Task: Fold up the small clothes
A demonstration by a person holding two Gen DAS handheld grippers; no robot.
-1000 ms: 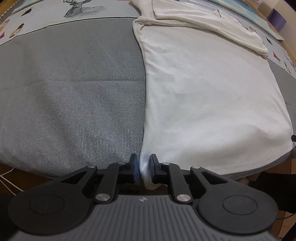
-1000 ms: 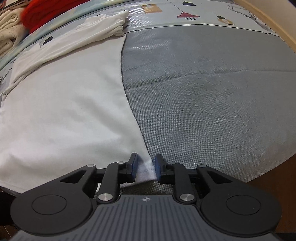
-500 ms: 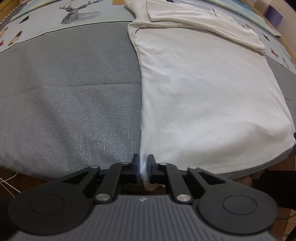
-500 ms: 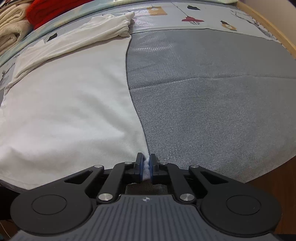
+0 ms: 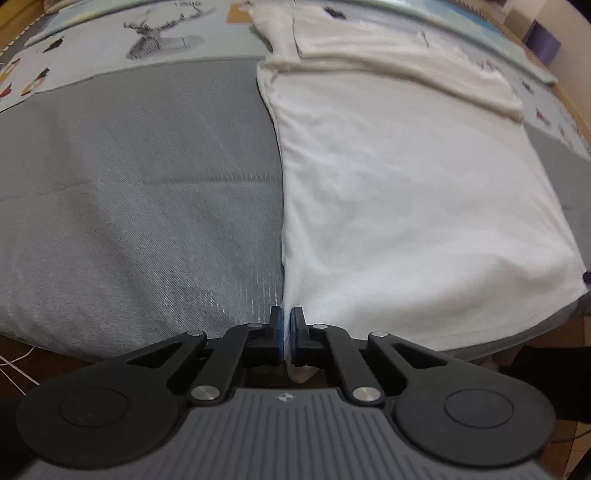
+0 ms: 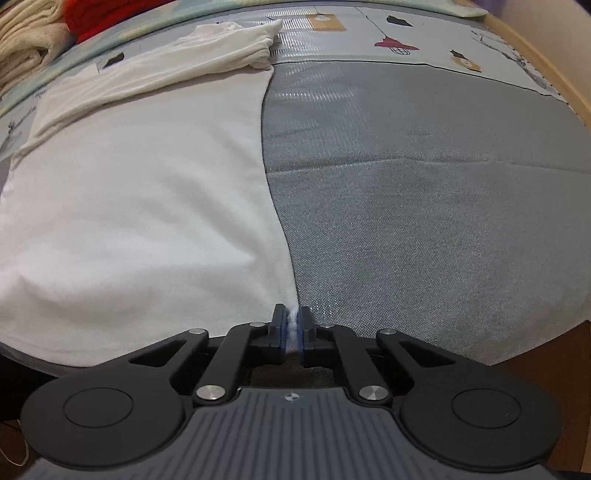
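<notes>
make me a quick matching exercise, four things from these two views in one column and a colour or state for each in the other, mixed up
Things:
1. white shirt
2. left gripper
3. bed cover
4. bundle at top left of the right wrist view

Colour or state:
a. grey
b. red
c. spread flat, sleeves folded in
d. shut on the shirt's near corner

Pairs: 1-c, 2-d, 3-a, 4-b

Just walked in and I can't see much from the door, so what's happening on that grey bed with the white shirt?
A person is folding a white shirt spread flat on a grey cover, using a hand-held claw in each hand. The left claw has just closed on the shirt's near left corner, and the right claw has just closed on its near right corner, with white cloth pinched between each pair of pads. The sleeves are already folded in at the far end. The bottom hem has not yet been lifted.
</notes>
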